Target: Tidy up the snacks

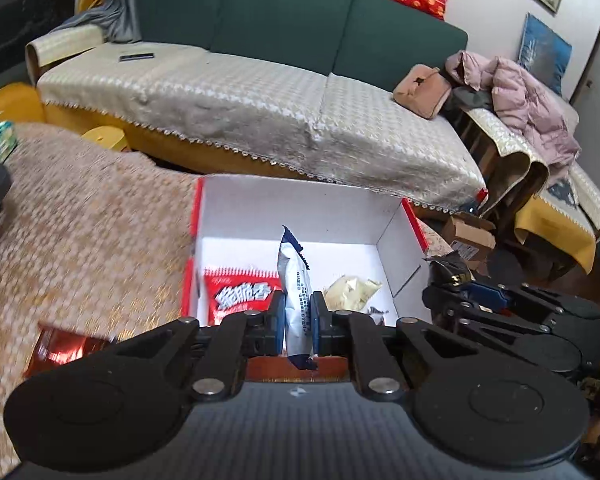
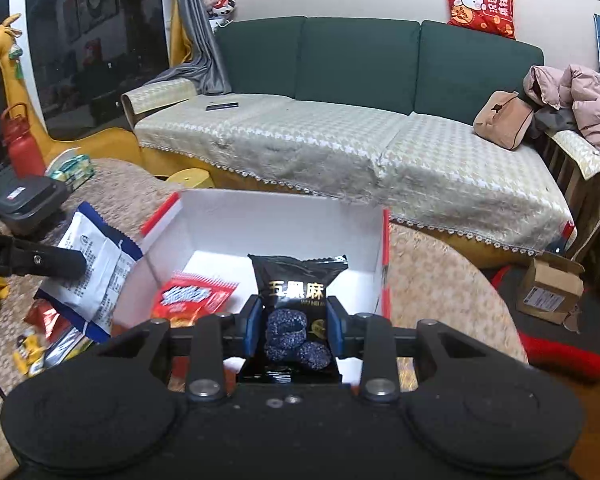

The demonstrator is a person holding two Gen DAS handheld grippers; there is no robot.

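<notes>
The left claw (image 1: pixel 298 320) pinches a thin white and blue snack packet (image 1: pixel 294 280). The right claw (image 2: pixel 294 330) squeezes a black sesame snack bag (image 2: pixel 298 300). Both hang over the white box (image 2: pixel 260 220). The thin packet might slip out sideways and miss the box.

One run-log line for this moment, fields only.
left tool: shut on white-blue packet | right tool: shut on black packet | box: open, red packet inside
</notes>
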